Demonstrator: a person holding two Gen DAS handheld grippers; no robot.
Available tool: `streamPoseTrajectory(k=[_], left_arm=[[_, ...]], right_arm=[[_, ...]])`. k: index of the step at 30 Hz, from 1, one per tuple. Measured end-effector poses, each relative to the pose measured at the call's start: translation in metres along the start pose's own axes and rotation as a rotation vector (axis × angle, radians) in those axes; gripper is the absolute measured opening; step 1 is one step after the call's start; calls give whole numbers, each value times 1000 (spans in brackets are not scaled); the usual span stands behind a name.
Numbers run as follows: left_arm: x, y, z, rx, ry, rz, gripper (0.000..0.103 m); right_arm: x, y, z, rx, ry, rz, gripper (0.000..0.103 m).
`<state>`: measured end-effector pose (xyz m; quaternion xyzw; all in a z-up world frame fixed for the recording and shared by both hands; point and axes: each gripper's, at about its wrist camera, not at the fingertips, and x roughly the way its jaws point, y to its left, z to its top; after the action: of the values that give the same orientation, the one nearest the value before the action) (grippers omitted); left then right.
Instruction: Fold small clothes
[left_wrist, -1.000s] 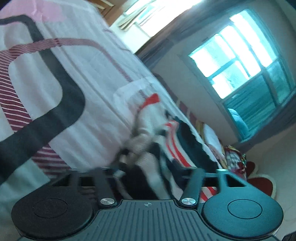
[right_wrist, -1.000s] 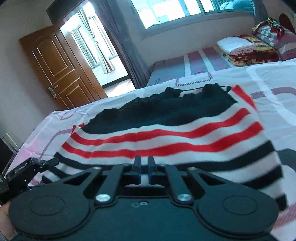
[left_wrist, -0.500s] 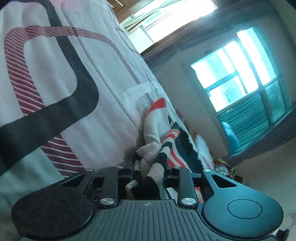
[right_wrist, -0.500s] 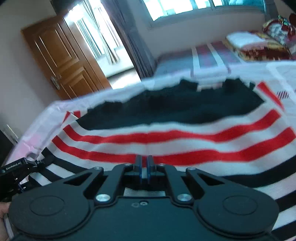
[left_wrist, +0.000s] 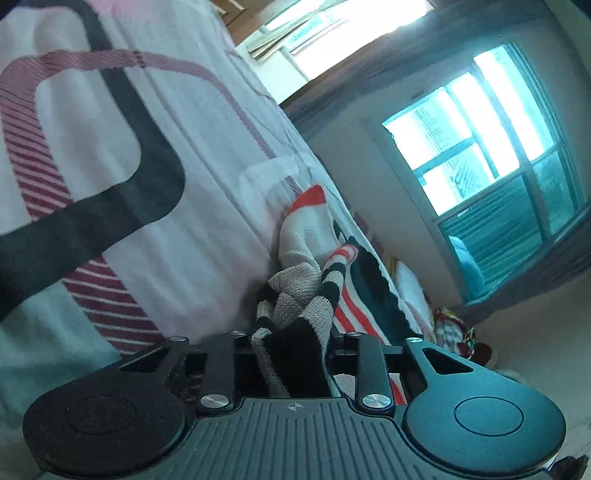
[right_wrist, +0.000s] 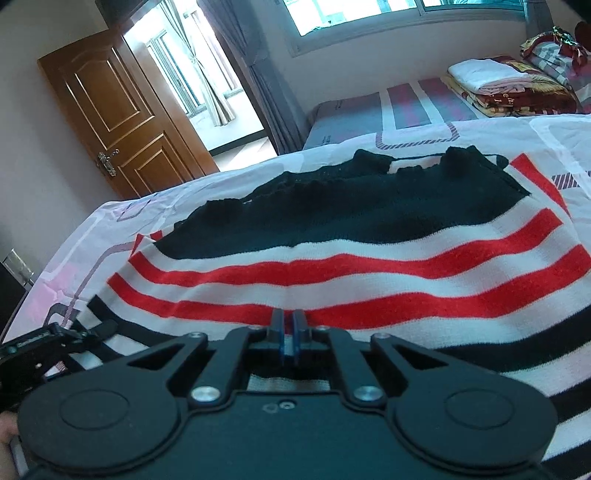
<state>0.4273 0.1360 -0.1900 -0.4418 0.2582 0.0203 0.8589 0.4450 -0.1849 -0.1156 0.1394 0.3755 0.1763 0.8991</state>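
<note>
Grasp stage: left gripper (left_wrist: 291, 354) closing on bunched hem of striped knit sweater (right_wrist: 369, 266); right gripper (right_wrist: 289, 334) pinches hem shut. Sweater spreads ahead on bedsheet (right_wrist: 110, 221). Next, probably: lift hem forward evenly.

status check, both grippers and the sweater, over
Left gripper closing, striped sweater hem bunched between fingers. Right gripper shut on hem. Nothing blocking on bedsheet.

1. Left gripper (left_wrist: 291, 350): jaws closing, a bunched fold of the striped knit garment (left_wrist: 295, 306) pinched between them.
2. Right gripper (right_wrist: 289, 334): jaws drawn together, pads nearly touching, garment edge caught between.
3. Left gripper is seen at 8 o'clock in the right wrist view.
</note>
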Motion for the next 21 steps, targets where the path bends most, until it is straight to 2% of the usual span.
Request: streamPoseTrajectory(k=[3, 7, 10, 13, 16, 18, 19, 20, 21], left_arm=[[-5, 5, 3, -35, 3, -35, 25], [-15, -18, 11, 16, -7, -104, 24], [-21, -64, 16, 116, -14, -192, 24], [-18, -121, 8, 234, 22, -277, 24], [-1, -179, -19, 367, 107, -326, 24], [14, -209, -43, 470, 173, -328, 24], [23, -222, -58, 513, 212, -319, 24], [38, -234, -78, 546, 269, -309, 24], [49, -242, -94, 577, 322, -298, 24]], right_arm=[[6, 0, -6, -29, 12, -20, 0], [7, -1, -6, -34, 16, -18, 0], [8, -2, -7, -25, 9, -19, 0], [8, -11, -8, 36, 5, 11, 0], [6, -25, -5, 116, 20, 61, 0], [-8, -41, 0, 208, 21, 85, 0], [-23, -51, 2, 247, -18, 79, 4], [-41, -63, 3, 275, -60, 71, 12], [-57, -77, 3, 303, -76, 57, 15]])
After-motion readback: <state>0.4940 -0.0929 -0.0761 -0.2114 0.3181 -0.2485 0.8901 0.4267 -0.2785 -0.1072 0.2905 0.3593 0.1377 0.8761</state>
